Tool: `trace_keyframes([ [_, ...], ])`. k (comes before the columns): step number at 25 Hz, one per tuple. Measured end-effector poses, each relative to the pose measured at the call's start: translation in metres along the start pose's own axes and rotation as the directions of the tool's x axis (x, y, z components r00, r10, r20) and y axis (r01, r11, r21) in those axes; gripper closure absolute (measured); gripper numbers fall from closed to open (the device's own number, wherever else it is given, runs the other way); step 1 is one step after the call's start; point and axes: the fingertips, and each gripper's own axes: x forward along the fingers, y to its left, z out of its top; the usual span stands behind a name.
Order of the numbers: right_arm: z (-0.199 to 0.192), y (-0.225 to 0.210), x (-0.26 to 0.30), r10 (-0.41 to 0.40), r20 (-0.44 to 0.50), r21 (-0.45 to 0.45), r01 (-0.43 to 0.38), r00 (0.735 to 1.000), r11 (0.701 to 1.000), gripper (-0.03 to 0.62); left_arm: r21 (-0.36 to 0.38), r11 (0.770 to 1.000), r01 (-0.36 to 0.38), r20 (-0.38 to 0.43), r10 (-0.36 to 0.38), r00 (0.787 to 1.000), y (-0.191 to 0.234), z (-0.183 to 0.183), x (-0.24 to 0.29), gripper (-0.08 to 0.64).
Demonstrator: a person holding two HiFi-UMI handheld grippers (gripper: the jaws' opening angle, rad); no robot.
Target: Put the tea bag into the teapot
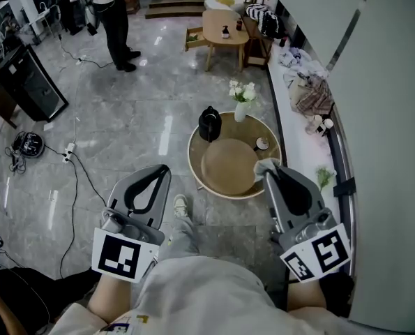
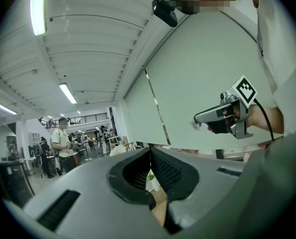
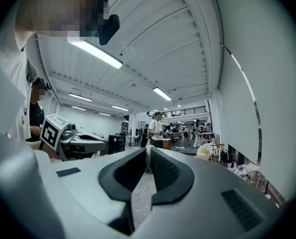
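Note:
A black teapot (image 1: 209,124) stands at the back left of a round low table (image 1: 193,160), beside a round wooden tray (image 1: 228,166). My right gripper (image 1: 268,169) is held up over the table's right front edge, shut on a small white tea bag (image 1: 263,165). The tea bag (image 3: 147,156) shows as a pale strip between the ribbed pads in the right gripper view, and as a white tuft (image 2: 196,125) at that gripper's tip in the left gripper view. My left gripper (image 1: 164,168) hangs over the floor left of the table. Its pads (image 2: 162,168) meet with nothing between them.
A white vase of flowers (image 1: 240,103) and a small cup (image 1: 261,144) also stand on the round table. A white ledge with clutter (image 1: 298,96) runs along the right wall. Cables (image 1: 71,152) cross the floor at left. A person (image 1: 113,12) stands far back.

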Motion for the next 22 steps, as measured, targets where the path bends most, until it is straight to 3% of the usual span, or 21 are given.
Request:
trace_keyframes([
  [12, -0.014, -0.051, 0.134, -0.023, -0.058, 0.012, 0.024, 0.998, 1.0, 0.563, -0.026, 0.997, 0.067, -0.012, -0.067, 0.998, 0.094, -0.028, 0.105, 0.552],
  [22, -0.011, -0.096, 0.24, -0.101, -0.103, 0.033, 0.105, 0.99, 0.994, 0.563, -0.033, 0.985, 0.168, -0.021, -0.169, 0.985, 0.177, -0.042, 0.195, 0.552],
])
